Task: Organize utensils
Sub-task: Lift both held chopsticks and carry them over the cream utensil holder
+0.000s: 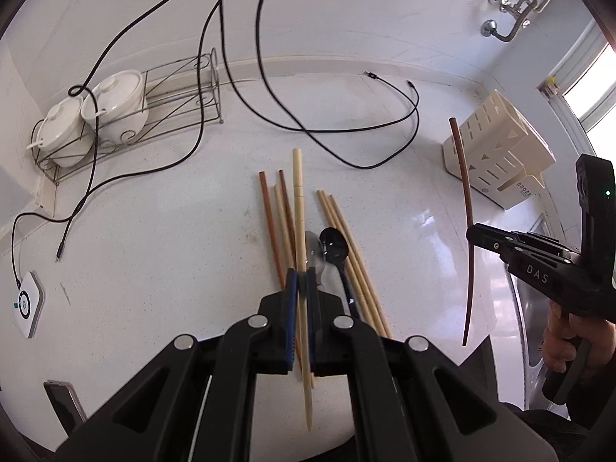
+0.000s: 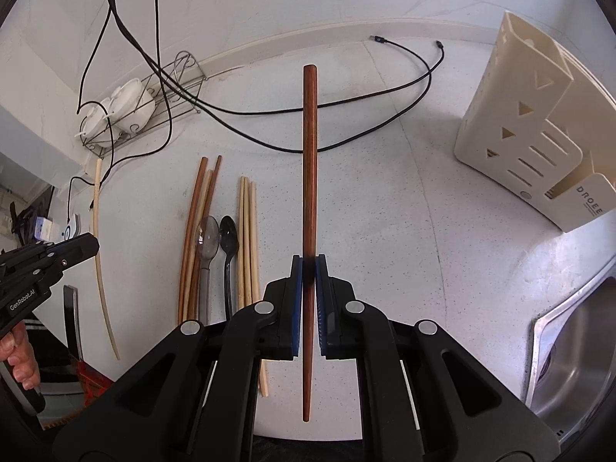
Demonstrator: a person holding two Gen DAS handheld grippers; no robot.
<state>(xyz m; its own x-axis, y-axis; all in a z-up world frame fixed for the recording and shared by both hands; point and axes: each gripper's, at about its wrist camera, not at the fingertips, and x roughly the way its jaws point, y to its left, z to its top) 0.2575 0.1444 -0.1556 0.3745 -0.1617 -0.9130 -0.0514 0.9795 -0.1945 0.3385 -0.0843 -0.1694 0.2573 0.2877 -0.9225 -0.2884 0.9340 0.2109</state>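
My left gripper (image 1: 302,281) is shut on a pale cream chopstick (image 1: 298,200) and holds it above the utensil pile on the white counter. It also shows in the right wrist view (image 2: 97,246), at the left gripper (image 2: 90,246). My right gripper (image 2: 308,265) is shut on a dark brown chopstick (image 2: 310,154), seen upright in the left wrist view (image 1: 467,208) at the right gripper (image 1: 471,236). Brown chopsticks (image 2: 194,223), light bamboo chopsticks (image 2: 247,238), a clear spoon (image 2: 208,236) and a black spoon (image 2: 229,238) lie on the counter. A cream utensil holder (image 2: 539,146) stands at the right.
Black cables (image 2: 346,104) trail over the counter's back half. A wire rack with white lidded pots (image 2: 123,111) stands at the back left. A steel sink (image 2: 577,354) is at the front right. A white device (image 1: 27,304) and a phone (image 1: 63,400) lie at the left.
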